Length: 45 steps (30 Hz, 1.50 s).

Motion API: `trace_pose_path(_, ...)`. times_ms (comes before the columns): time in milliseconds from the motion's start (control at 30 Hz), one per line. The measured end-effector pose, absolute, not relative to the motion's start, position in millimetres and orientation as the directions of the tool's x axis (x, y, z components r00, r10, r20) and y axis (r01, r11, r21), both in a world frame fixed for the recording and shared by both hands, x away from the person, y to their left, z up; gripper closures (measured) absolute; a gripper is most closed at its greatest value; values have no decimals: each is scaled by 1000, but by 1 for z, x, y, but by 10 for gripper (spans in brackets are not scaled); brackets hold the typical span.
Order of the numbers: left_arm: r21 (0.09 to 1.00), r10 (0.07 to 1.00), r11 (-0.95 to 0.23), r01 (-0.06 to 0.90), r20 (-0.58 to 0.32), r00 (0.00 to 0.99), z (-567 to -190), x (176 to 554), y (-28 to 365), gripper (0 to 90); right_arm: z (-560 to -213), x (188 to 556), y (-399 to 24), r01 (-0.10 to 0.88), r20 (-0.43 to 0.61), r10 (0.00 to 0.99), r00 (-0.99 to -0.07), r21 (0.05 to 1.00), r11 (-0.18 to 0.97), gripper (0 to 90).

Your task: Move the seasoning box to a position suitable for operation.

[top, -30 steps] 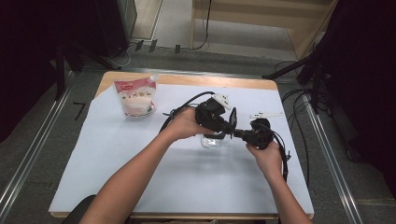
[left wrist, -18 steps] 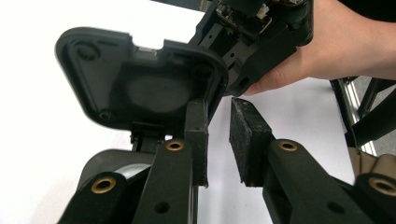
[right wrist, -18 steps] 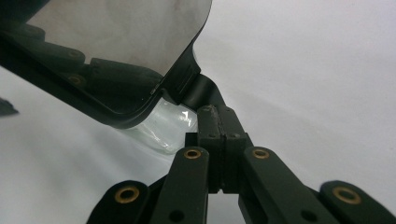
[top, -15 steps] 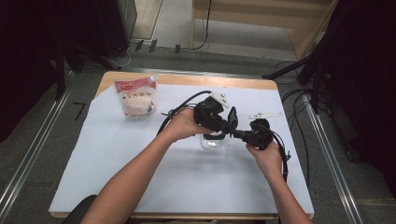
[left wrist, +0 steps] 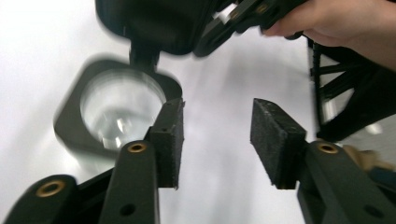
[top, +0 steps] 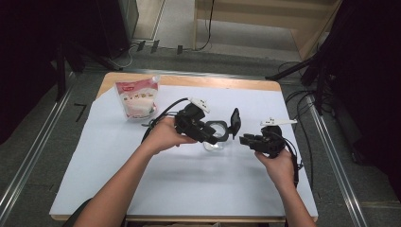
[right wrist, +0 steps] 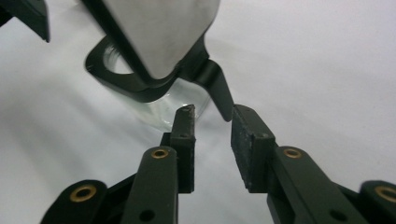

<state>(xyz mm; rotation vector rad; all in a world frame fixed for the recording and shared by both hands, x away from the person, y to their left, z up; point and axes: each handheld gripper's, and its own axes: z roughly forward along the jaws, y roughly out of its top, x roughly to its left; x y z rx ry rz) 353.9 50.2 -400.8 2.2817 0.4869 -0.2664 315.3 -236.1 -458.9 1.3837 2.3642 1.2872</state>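
Jaws of both grippers have just been opening, nothing between them: left gripper [top: 222,135] and right gripper [top: 246,140] flank the glass jar [top: 215,142] mid-table, toward its right edge, lid [top: 235,122] flipped up.

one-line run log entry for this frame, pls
scene: glass jar with hinged black lid up, on white table cover | left gripper: jaws just opening, nothing between | right gripper: jaws just opening, beside jar | pouch far-left, untouched
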Motion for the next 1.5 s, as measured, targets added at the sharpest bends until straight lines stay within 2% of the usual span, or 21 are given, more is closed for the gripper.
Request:
trace_pose_path(33, 662, 265, -615, 428, -338, 903, -400, 353, 56, 545, -458, 312, -236, 659, 297, 759, -579, 719, 221, 686)
trace_pose_path(167, 686, 299, -616, 387, -251, 921, -393, 350, 69, 500, -455, 303, -236, 652, 294, 753, -588, 723, 227, 655)
trace_pose_path(367, 715, 327, -601, 358, -189, 926, -391, 348, 85, 449, -460, 294, -233, 646, 273, 748, -605, 717, 260, 622)
trace_pose_path(667, 733, 358, -577, 361, -171, 918, -390, 349, 99, 425, -466, 299, -229, 655, 273, 751, -601, 707, 267, 621)
trace_pose_path(900, 718, 380, -574, 393, -192, 905, -395, 350, 113, 426, -466, 299, -231, 654, 281, 748, -602, 710, 261, 607)
trace_pose_path(1200, 711, 415, -555, 431, -213, 885, -399, 352, 143, 427, -466, 301, -229, 639, 279, 736, -616, 724, 261, 554)
trace_pose_path(1500, 705, 478, -521, 480, -225, 849, -400, 352, 187, 432, -467, 303, -226, 629, 279, 724, -632, 729, 268, 549)
